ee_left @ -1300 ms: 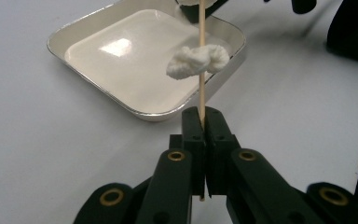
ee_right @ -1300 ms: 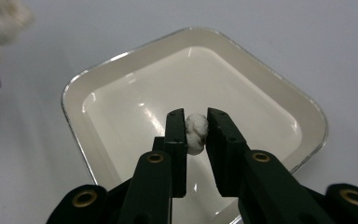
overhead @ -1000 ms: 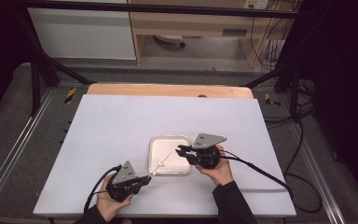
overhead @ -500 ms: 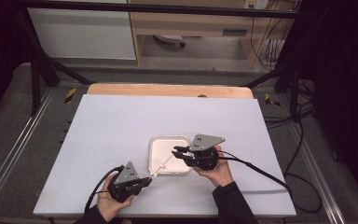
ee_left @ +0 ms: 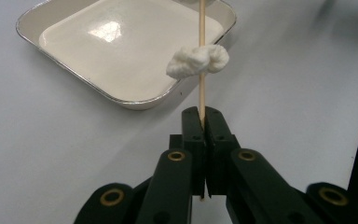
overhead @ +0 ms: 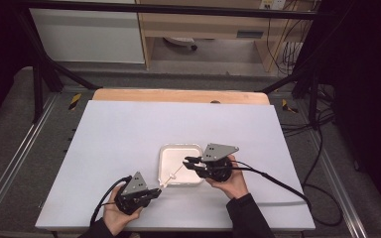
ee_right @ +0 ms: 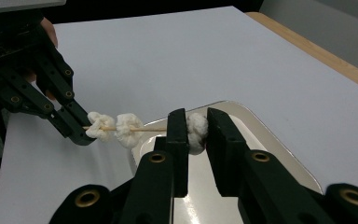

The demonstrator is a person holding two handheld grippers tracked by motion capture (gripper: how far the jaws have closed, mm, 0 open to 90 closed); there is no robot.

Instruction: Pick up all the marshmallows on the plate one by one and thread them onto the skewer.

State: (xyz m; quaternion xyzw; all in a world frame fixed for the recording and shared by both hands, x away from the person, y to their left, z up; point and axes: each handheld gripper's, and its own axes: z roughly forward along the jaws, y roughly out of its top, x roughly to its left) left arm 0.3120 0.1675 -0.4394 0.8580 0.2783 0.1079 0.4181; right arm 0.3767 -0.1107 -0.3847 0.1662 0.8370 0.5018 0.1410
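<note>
White tabletop, tray near its front edge: left gripper clamped tight on skewer over the tray's corner, right gripper, since shifted slightly leftward, pinching a third dough piece at the skewer tip, probably about to thread it

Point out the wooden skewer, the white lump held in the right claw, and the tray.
Skewer (ee_left: 202,28), left gripper view, bare shaft above the white pieces.
White lump (ee_right: 196,131), right gripper view, its middle between the jaws.
Tray (overhead: 160,166), high view, left rim.
</note>
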